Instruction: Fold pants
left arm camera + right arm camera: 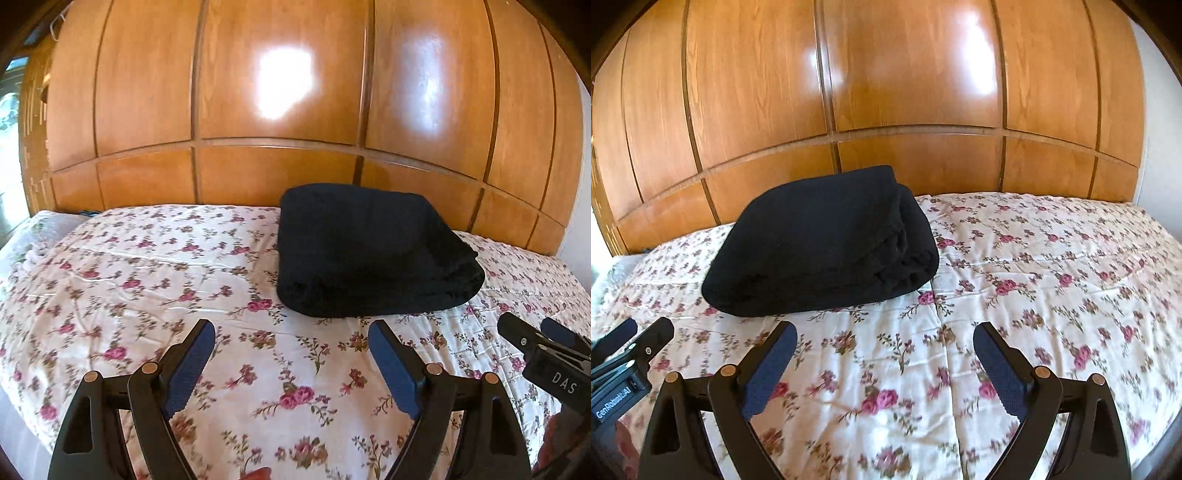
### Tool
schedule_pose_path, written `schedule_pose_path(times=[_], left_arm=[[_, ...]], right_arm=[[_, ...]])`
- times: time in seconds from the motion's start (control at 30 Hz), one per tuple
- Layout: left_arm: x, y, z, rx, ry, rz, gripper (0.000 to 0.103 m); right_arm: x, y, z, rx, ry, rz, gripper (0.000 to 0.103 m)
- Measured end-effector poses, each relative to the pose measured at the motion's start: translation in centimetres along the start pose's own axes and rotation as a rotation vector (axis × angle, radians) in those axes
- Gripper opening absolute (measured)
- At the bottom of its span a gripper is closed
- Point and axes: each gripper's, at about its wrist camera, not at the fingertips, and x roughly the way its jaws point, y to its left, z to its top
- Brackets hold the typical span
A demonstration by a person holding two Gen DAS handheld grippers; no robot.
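Note:
The black pants [373, 251] lie folded into a thick rectangular bundle on the flowered bedspread [147, 266], near the far side of the bed. In the right wrist view the same bundle [823, 243] sits left of centre, its stacked folds facing right. My left gripper [291, 332] hovers over the bedspread in front of the bundle, jaws wide apart, nothing between them. My right gripper [884, 334] is likewise open and empty, short of the bundle. Each gripper shows at the edge of the other's view: the right gripper [532, 332] and the left gripper [646, 328].
A glossy wooden wardrobe [280, 92] with panelled doors runs along the far side of the bed. Bright daylight comes from the left edge. A white pillow [33, 236] lies at the bed's left end. Bare bedspread [1052, 277] stretches to the right of the bundle.

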Motion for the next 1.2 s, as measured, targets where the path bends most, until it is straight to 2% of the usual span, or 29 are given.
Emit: schedule_pose_path(times=[0.17, 0.67, 1.2], left_arm=[[-0.4, 0.3, 0.0, -0.019, 0.05, 0.021, 0.087], [-2.4, -1.1, 0.4, 0.048, 0.042, 0.0, 0.086], [-2.1, -0.7, 0.5, 0.013, 0.067, -0.008, 0.086]], right_arm=[[-1.4, 0.5, -0.8, -0.013, 0.001, 0.0, 0.097], [-3.3, 0.3, 0.1, -0.011, -0.038, -0.01, 0.097], [-3.0, 0.5, 0.0, -0.005, -0.021, 0.01, 0.097]])
